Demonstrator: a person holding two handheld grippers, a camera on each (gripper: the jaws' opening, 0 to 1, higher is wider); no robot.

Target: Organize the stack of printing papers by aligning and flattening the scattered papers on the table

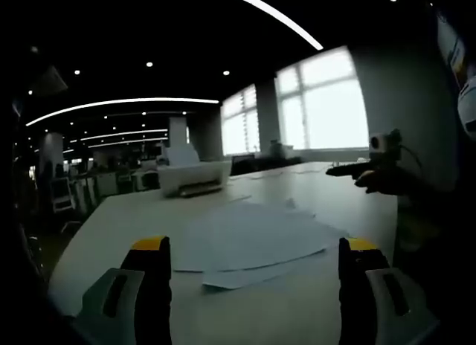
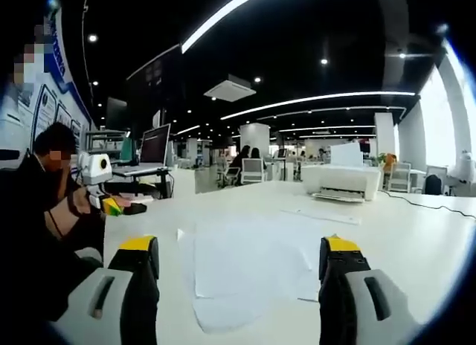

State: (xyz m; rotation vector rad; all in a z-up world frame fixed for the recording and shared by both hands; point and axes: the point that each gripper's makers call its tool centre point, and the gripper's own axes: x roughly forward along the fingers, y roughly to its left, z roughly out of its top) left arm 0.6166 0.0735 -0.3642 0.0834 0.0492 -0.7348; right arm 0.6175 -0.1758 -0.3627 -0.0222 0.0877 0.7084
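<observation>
White table point(image 1: 312, 300), long and pale, bearing all items. Printer point(image 1: 195, 177), white, at the table's far end, well beyond the papers. Scattered papers point(image 1: 253, 241), loose overlapping sheets fanned flat on the table, between the printer and both grippers; in the right gripper view the papers point(image 2: 249, 267) lie just ahead of the jaws. Left gripper point(image 1: 254, 256): jaws spread wide, holding nothing, above the table short of the papers. Right gripper point(image 2: 239, 257): jaws likewise apart, empty.

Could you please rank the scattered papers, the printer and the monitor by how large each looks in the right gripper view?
1. scattered papers, nearest the camera
2. printer
3. monitor
</observation>
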